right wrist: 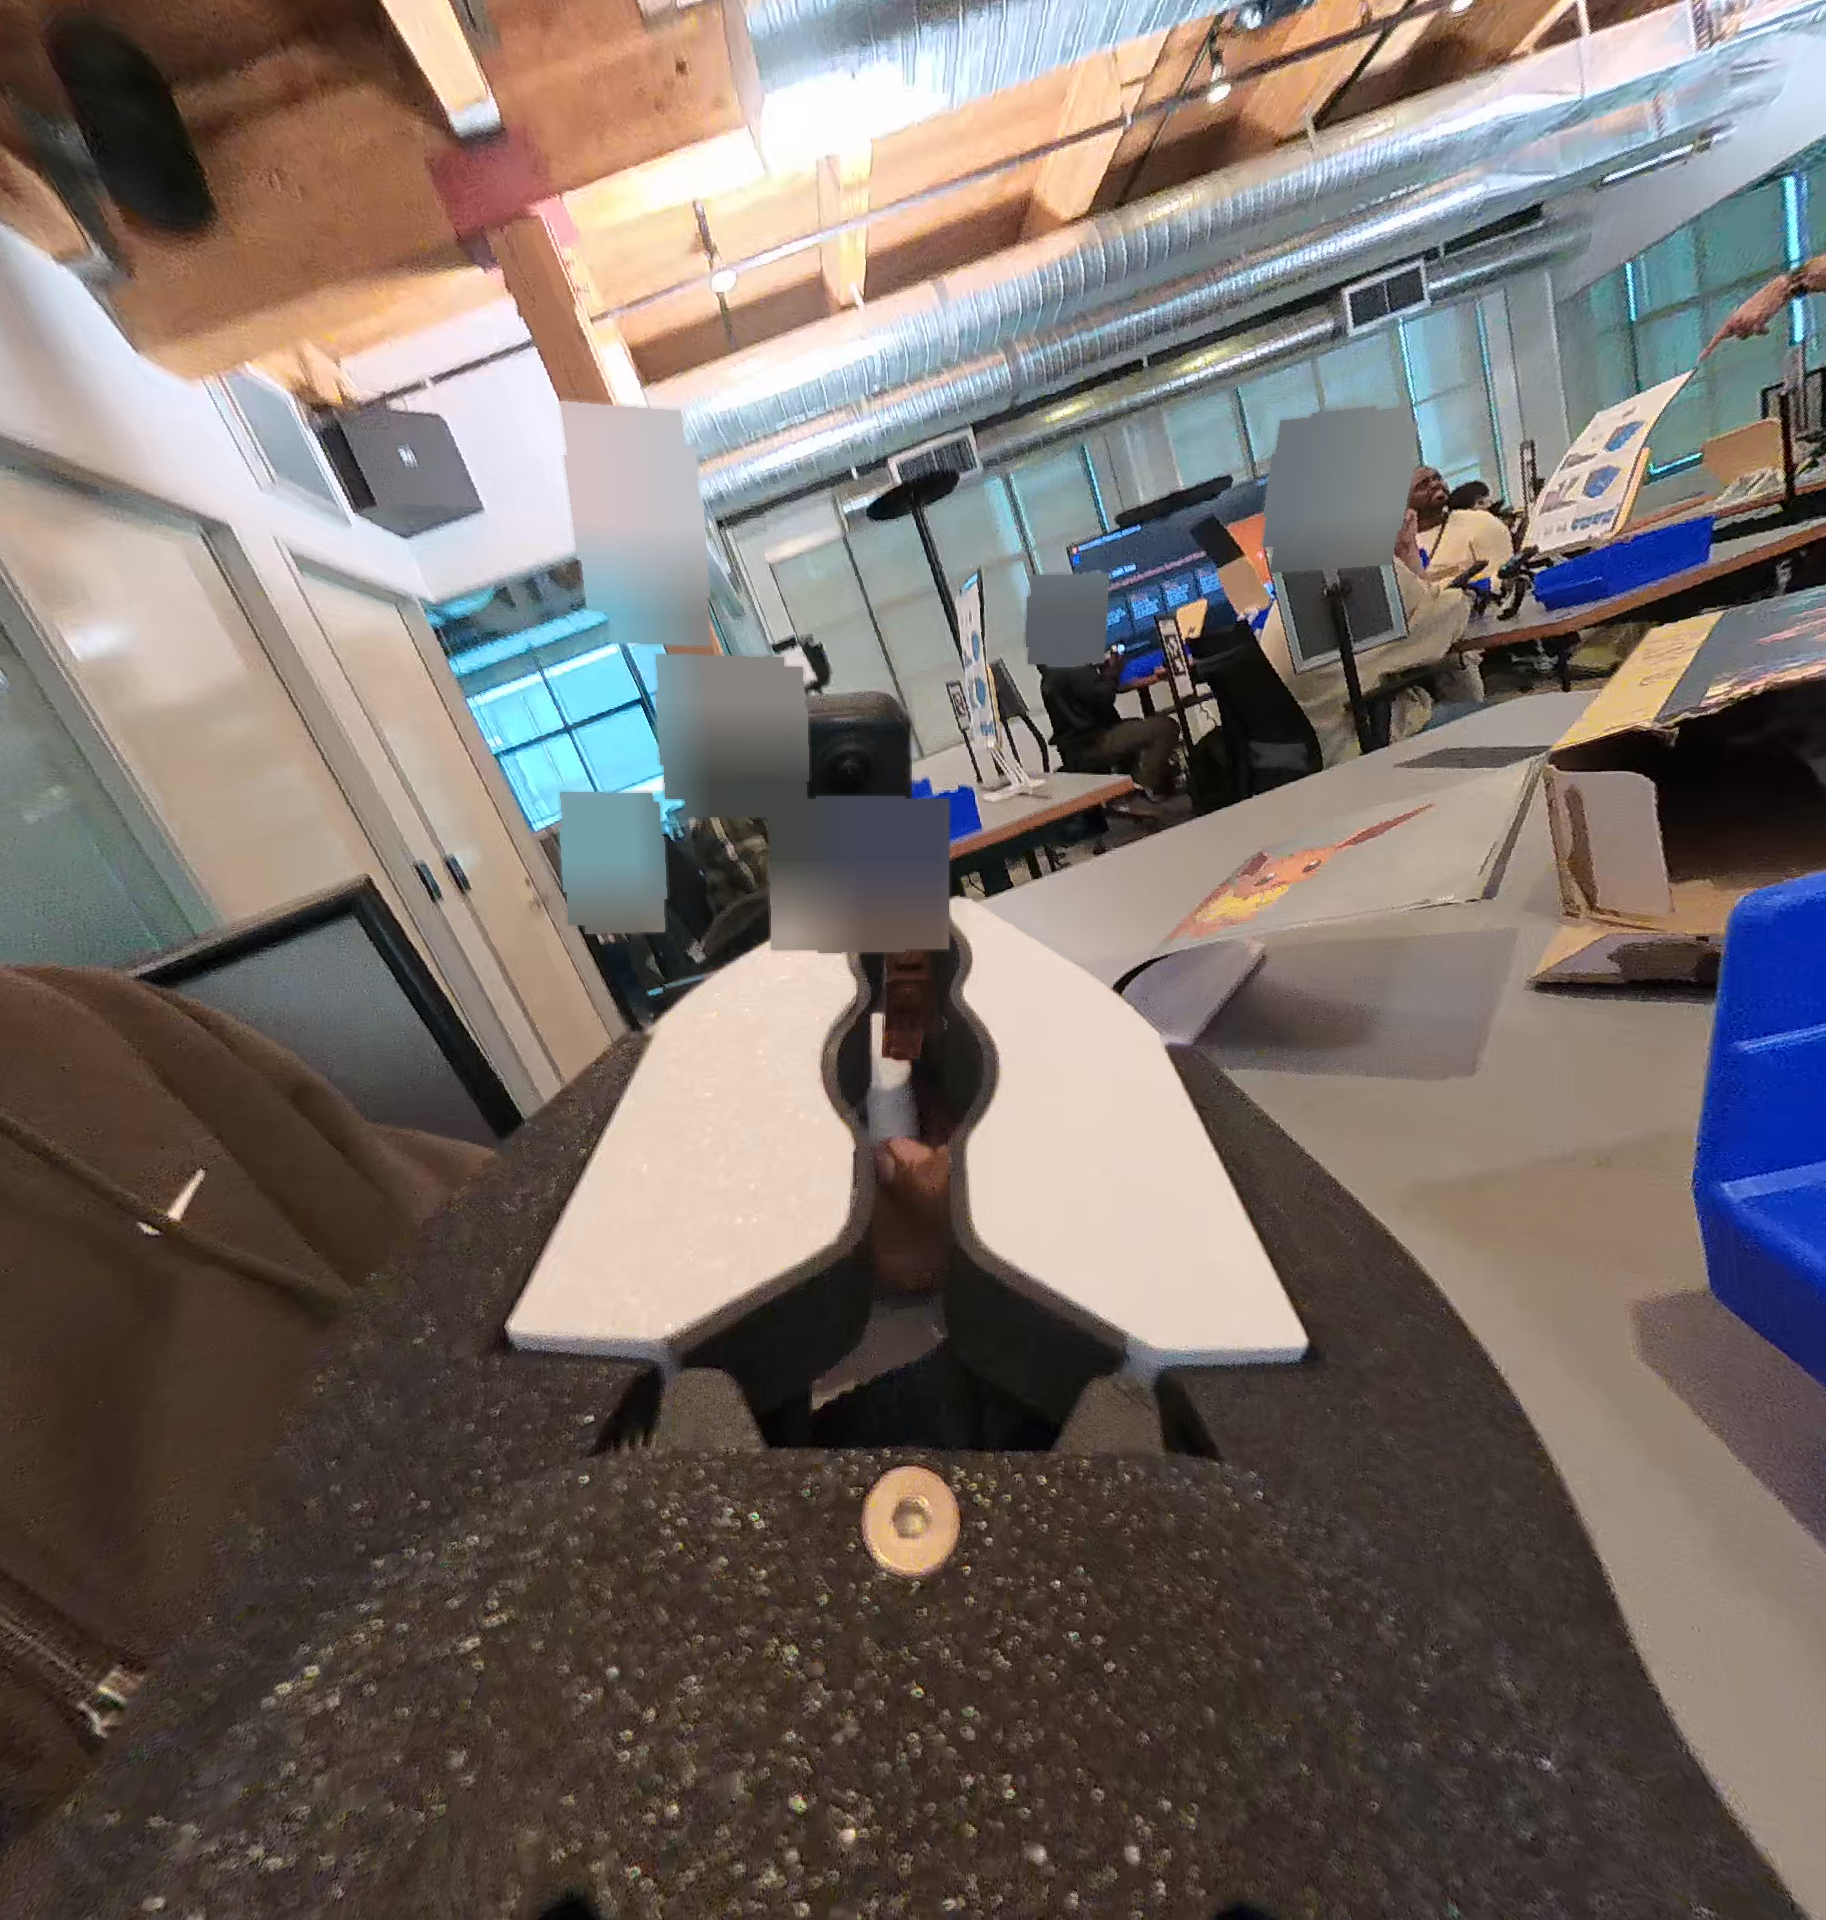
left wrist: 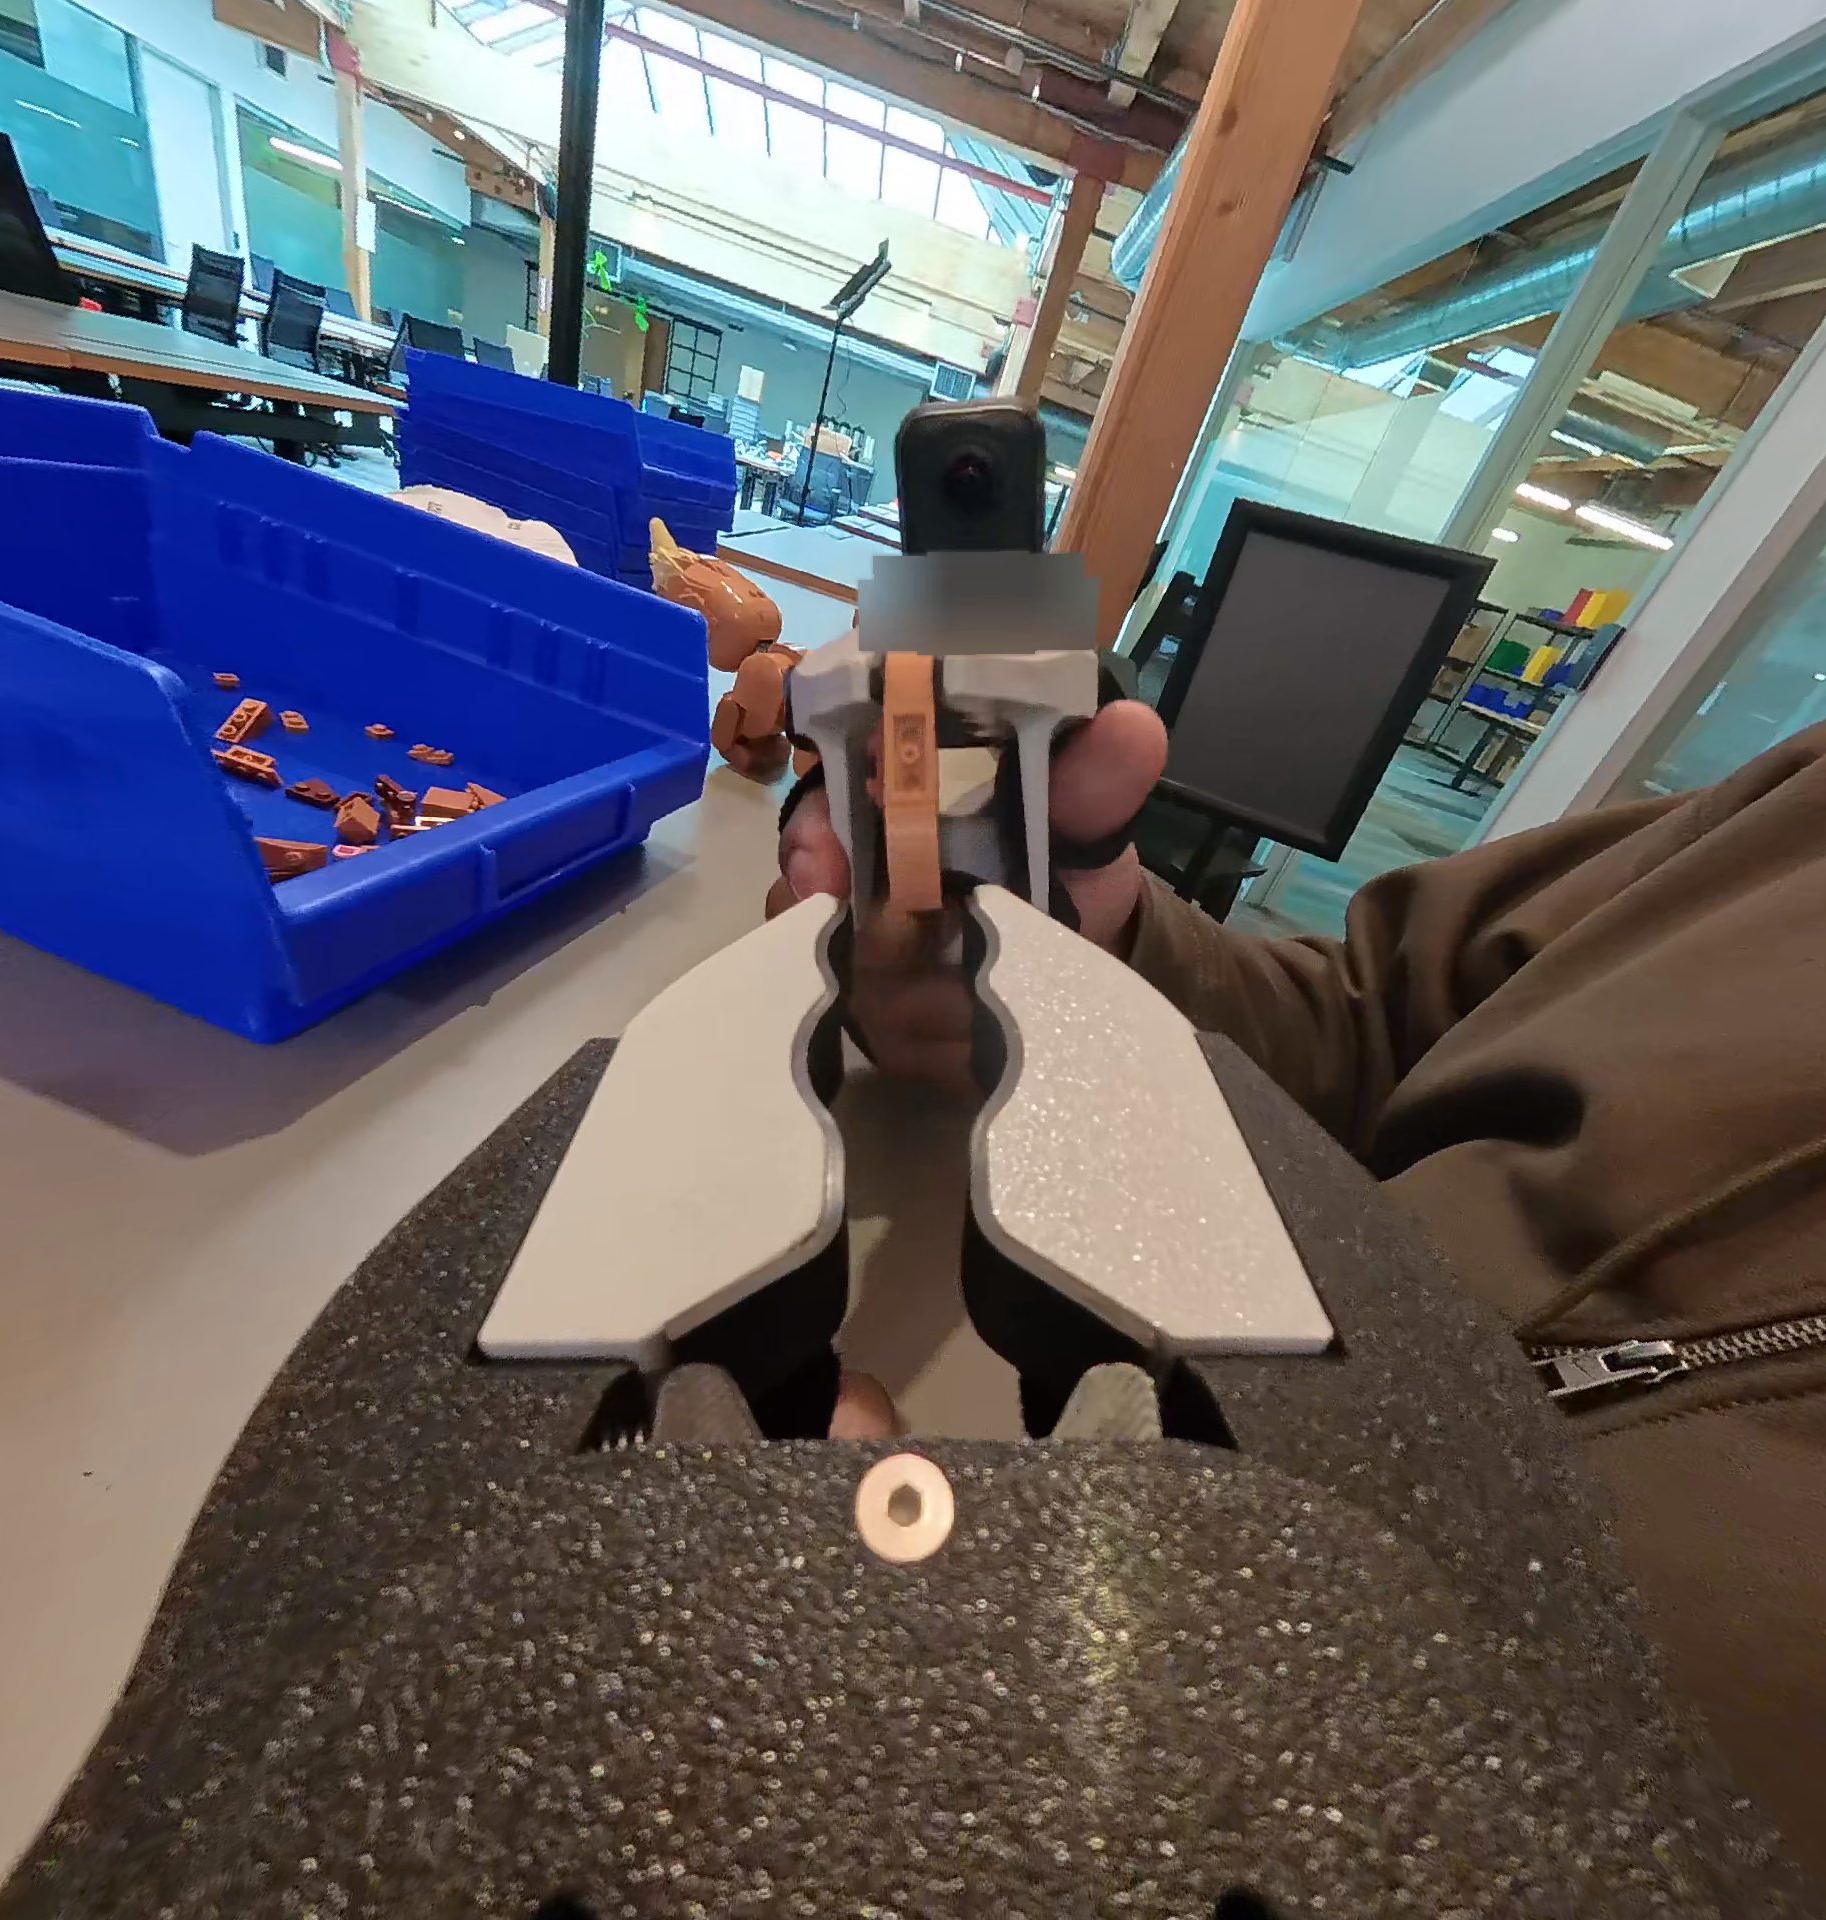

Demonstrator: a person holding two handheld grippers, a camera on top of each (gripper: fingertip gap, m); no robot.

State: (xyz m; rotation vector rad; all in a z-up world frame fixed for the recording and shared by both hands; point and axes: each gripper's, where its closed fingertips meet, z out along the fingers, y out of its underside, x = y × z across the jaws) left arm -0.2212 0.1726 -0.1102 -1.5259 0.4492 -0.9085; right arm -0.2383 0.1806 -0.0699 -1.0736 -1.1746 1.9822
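1. While hanging above the grey worktop (left wrist: 161, 1247), points the left claw (left wrist: 909, 914) straight at the right claw (right wrist: 907, 966), nose to nose, tips just about meeting.
2. Left claw: fingers apart, with a bit of daylight on either side of the tan brick piece (left wrist: 909, 790) that dips between the tips. Not pinching it, far as can be seen.
3. Right claw: squeezed down to a narrow slit and clamped on that tan brick piece, held upright in the air between the two claws. Looks darker brown from the right wrist view, sitting in shadow there.
4. Wrapped around the right claw: a hand (left wrist: 1106, 790), with a brown jacket sleeve (left wrist: 1511, 1018) trailing off to the side and a small black camera (left wrist: 971, 478) perched on top.
5. Off to the side on the worktop: a blue bin (left wrist: 597, 790) with loose brown brick bits (left wrist: 358, 800) scattered on its floor. Behind it, a stack of blue bins (left wrist: 535, 457), plus a brown brick figure (left wrist: 743, 665) just beside the bin's far corner.
6. Behind the hand: a black framed panel (left wrist: 1324, 665), standing upright.
7. From the right wrist view, also on the worktop: an open booklet (right wrist: 1335, 873), a torn cardboard box (right wrist: 1667, 790), and well apart from the claws.
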